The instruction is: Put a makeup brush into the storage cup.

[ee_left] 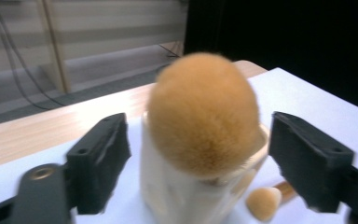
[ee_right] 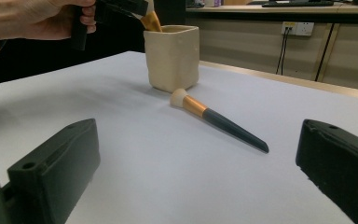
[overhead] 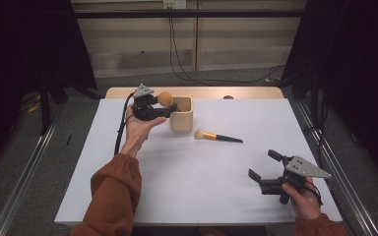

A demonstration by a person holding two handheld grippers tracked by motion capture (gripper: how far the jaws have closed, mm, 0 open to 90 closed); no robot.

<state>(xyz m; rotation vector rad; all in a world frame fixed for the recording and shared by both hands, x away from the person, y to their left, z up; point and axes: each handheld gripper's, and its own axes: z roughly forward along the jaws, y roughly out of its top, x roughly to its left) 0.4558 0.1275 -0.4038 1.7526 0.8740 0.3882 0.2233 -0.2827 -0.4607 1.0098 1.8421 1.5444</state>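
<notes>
A cream square cup stands at the back of the white table. A large fluffy orange brush head sticks up out of the cup's left side. My left gripper is at that head, open. In the left gripper view its jaws stand either side of the brush head with a gap on each side, above the cup. A smaller brush with a dark handle lies on the table just right of the cup. My right gripper is open at the front right, holding nothing, and faces the small brush and the cup.
The white table top has a wooden strip along its back edge. Metal rails run along the floor on both sides. Black cables hang down the back wall to the floor, and dark curtains stand at left and right.
</notes>
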